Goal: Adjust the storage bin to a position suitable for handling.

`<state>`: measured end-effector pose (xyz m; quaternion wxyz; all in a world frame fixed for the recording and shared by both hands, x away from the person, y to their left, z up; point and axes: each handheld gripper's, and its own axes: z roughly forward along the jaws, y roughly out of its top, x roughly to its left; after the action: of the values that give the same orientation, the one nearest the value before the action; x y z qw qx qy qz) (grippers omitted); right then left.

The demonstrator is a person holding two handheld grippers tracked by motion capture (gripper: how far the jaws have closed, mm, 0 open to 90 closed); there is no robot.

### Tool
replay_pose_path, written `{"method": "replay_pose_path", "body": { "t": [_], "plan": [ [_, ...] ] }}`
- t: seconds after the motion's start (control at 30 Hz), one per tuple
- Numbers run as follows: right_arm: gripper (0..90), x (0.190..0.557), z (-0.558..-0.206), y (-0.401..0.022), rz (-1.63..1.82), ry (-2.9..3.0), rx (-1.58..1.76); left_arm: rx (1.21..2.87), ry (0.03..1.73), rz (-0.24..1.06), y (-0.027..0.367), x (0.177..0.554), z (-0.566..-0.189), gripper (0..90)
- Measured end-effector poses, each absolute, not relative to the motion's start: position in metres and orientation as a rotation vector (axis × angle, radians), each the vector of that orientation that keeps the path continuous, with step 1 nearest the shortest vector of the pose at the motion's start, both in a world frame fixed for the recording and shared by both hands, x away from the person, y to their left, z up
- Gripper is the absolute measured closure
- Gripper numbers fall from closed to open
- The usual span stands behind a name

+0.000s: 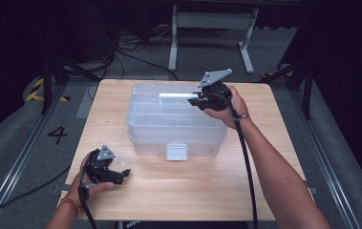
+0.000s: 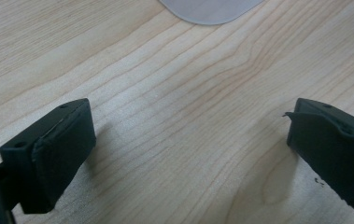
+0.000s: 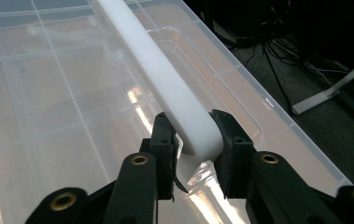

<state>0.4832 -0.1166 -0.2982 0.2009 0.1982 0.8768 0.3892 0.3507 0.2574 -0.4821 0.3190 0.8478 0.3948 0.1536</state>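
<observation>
A clear plastic compartment box (image 1: 174, 125) with its lid closed stands in the middle of the wooden table (image 1: 193, 191). A white bar handle (image 1: 175, 95) runs along the lid's far side. My right gripper (image 1: 198, 99) comes in from the right and is shut on that handle's end. In the right gripper view both pads press the white handle (image 3: 165, 79) from either side, with my right gripper (image 3: 194, 140) just above the clear lid (image 3: 48, 93). My left gripper (image 1: 121, 174) rests low at the table's front left, open, with bare wood between its jaws (image 2: 188, 140).
A white latch (image 1: 176, 151) sits on the box's near wall. One corner of the box (image 2: 209, 9) shows at the top of the left gripper view. Behind the table are a white desk frame (image 1: 212, 28) and floor cables (image 1: 131, 52). Metal rails flank the table.
</observation>
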Motion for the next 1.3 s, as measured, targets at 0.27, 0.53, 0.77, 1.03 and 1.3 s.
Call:
{"method": "replay_pose_path", "body": {
  "t": [0.27,0.53,0.77,1.03,1.3],
  "plan": [
    [72.1,0.49,-0.295,-0.119,1.126,2.441,0.581,2.17,1.063,0.412,0.261,0.349,-0.481,21.4],
    [72.0,0.498,-0.288,-0.117,1.111,2.447,0.598,2.157,1.06,0.416,0.266,0.348,-0.472,43.8],
    [72.3,0.501,-0.284,-0.116,1.089,2.458,0.609,2.108,0.971,0.536,0.262,0.346,-0.437,62.1],
    [72.3,0.505,-0.28,-0.114,1.059,2.464,0.628,2.029,0.89,0.58,0.245,0.35,-0.388,74.8],
    [72.3,0.507,-0.279,-0.114,1.053,2.467,0.635,1.979,0.882,0.554,0.232,0.359,-0.388,84.8]
  ]
}}
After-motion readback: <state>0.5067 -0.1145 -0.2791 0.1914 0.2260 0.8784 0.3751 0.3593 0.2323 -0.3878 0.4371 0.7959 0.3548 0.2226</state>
